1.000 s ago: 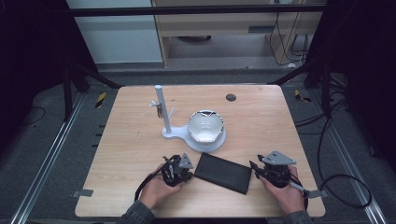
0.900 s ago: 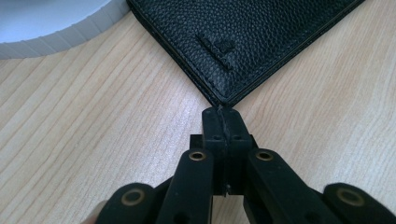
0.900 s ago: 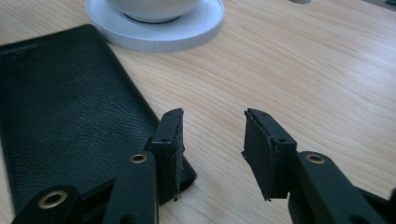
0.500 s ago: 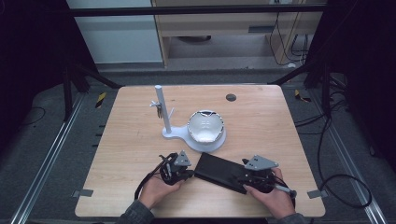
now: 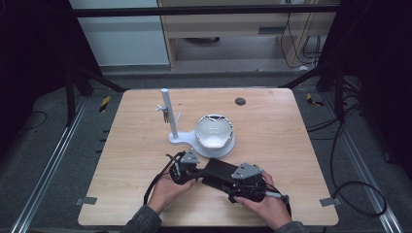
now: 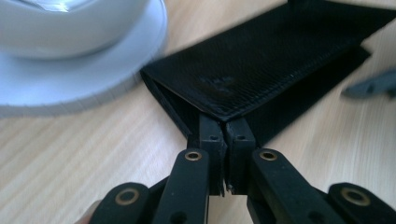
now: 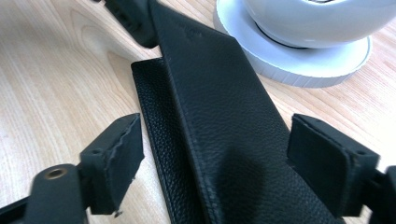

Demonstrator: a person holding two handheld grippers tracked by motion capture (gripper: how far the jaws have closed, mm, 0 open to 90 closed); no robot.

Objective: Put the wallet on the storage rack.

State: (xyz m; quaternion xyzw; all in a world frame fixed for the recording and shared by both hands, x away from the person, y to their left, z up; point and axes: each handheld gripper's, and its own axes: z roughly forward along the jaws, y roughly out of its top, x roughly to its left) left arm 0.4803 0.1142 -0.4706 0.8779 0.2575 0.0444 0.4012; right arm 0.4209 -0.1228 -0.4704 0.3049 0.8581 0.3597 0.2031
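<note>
Black leather wallet (image 5: 219, 173) at the bench's (image 5: 291, 145) six o'clock, top flap pinched by left tongs (image 6: 227, 140); right tongs (image 7: 212, 154), just widening, straddle it ungripped; opening barely begun.

A light wooden table (image 5: 291, 145) stands on a dark grey floor (image 5: 48, 160), with a metal rail (image 5: 46, 174) running along the floor at its left side. Just left of the table's middle rises a white post (image 5: 167, 114) with small pegs on a round foot, and touching that foot on the right sits a white bowl-shaped piece (image 5: 214, 131) on a white round base (image 5: 216, 148). A small dark disc (image 5: 240, 101) lies near the far edge, and 2 grey tape strips (image 5: 84, 200) mark the near corners.
</note>
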